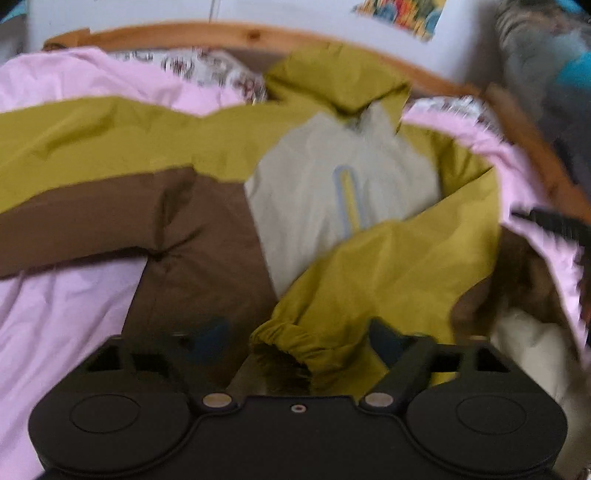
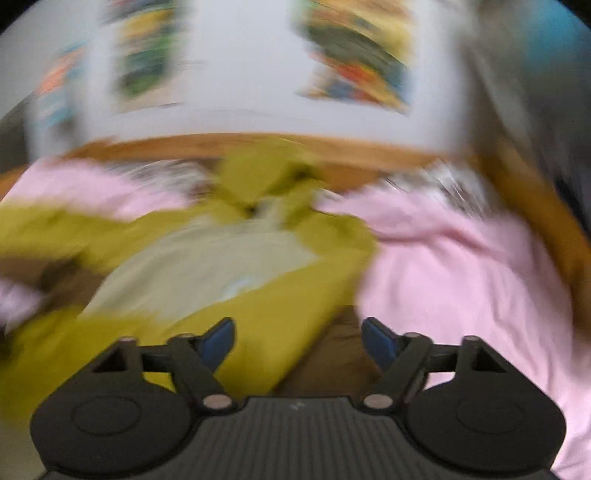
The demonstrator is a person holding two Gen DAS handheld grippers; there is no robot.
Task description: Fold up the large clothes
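Left gripper (image 1: 295, 343): jaws apart, nothing clamped. The elastic cuff (image 1: 282, 338) of the olive sleeve (image 1: 391, 266) lies right between them, but the pads don't look to be pressing on it. Right gripper (image 2: 298, 341): jaws apart too, empty, hanging over the sleeve's olive cloth with a brown patch just past it; that view is badly smeared, so contact can't be told.

The jacket (image 1: 332, 177) lies spread on the bed, on a pink sheet (image 1: 55, 314), hood (image 1: 332, 77) toward the wooden headboard (image 1: 255, 33). It is olive, brown and pale grey. 1 sleeve is already crossed over the chest panel; the other, olive and brown (image 1: 74, 218), lies out flat to the left of the view.

Likely step: finish the sleeve fold. To do it well:
- Bite the cuff on its elastic band, not the loose shell, which probably slides.
- Lay it flat across the grey panel, no bunching.
- Bring the 2nd sleeve in the same way before folding the body.
- Keep the sheet out of the jaws.
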